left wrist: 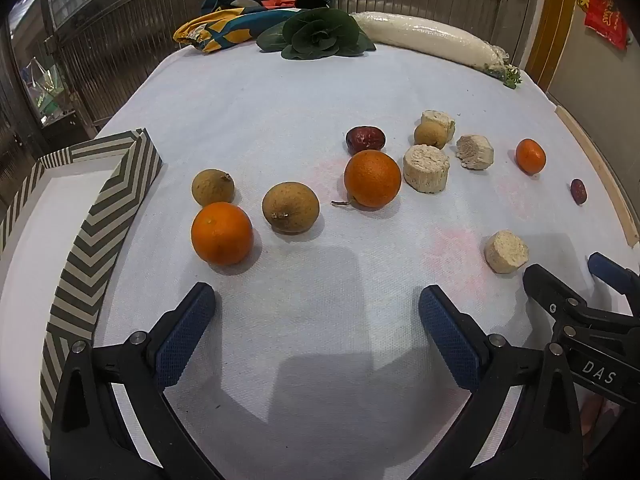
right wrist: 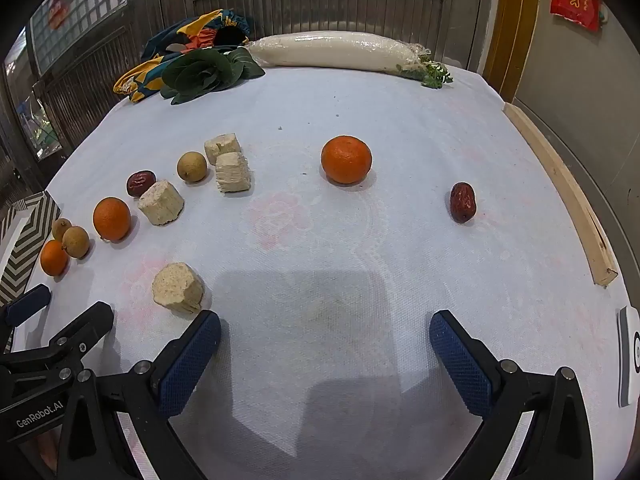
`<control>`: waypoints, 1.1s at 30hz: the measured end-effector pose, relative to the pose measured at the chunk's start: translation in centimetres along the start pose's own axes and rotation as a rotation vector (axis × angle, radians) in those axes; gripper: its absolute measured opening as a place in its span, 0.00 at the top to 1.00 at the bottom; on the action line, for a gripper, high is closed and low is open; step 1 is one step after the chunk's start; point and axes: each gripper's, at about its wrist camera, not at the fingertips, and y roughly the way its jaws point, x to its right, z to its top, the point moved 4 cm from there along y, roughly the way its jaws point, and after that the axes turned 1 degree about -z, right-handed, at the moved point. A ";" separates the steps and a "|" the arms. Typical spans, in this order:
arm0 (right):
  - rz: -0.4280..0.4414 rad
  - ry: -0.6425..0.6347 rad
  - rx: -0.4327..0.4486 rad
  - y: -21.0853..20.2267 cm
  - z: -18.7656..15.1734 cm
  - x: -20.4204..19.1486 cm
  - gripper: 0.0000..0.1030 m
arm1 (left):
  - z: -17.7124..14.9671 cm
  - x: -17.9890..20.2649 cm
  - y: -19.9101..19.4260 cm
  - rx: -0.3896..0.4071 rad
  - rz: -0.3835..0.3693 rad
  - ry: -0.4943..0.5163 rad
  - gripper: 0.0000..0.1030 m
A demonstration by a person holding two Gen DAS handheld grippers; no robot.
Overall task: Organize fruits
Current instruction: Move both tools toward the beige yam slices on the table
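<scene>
While both grippers hover low over a table draped in a white cloth point(left wrist: 280, 92), neither holds anything. The left gripper point(left wrist: 316, 312) has its blue-padded fingers spread wide apart above bare cloth, and the right gripper point(right wrist: 325, 340) is spread just as wide.

At the left edge sits a striped box point(left wrist: 100, 216) with a white interior. Just beside it lie an orange point(left wrist: 222, 233) and two brown longans, one behind it point(left wrist: 213, 187) and one to its right point(left wrist: 291, 207). Further right is a second orange point(left wrist: 372, 178), with a dark red jujube point(left wrist: 365, 139) behind it. Near these are pale, rough cylindrical chunks, one next to the second orange point(left wrist: 426, 168), and a third longan point(left wrist: 430, 135).

In the right wrist view, one pale chunk point(right wrist: 178, 288) lies just ahead of the right gripper's left finger. A third orange point(right wrist: 346, 159) sits alone mid-table, and a second jujube point(right wrist: 463, 202) lies well apart to its right.

At the far edge rest a long wrapped white radish point(right wrist: 340, 51), dark leafy greens point(right wrist: 200, 74) and a patterned fabric bundle point(right wrist: 192, 36). A wooden strip point(right wrist: 560, 188) runs along the right side.
</scene>
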 end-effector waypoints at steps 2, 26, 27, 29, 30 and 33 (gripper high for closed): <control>0.006 0.004 -0.001 0.0 0.1 0.0 0.00 | 0.0 0.1 -0.1 0.007 0.020 0.009 0.00; 0.098 -0.043 0.184 -8.1 -2.5 2.1 0.04 | -0.9 2.5 -6.5 0.109 -0.084 0.096 0.00; 0.095 -0.044 0.188 -8.2 -2.6 2.3 0.04 | -0.8 2.7 -6.6 0.112 -0.085 0.100 0.00; 0.090 -0.044 0.195 -8.4 -2.8 2.6 0.04 | -0.6 3.1 -6.8 0.120 -0.081 0.107 0.00; 0.090 -0.042 0.197 -8.5 -2.8 2.8 0.04 | -0.5 3.2 -6.9 0.122 -0.081 0.111 0.00; 0.091 -0.034 0.196 -8.6 -2.9 3.2 0.04 | -0.4 3.7 -6.8 0.120 -0.092 0.116 0.00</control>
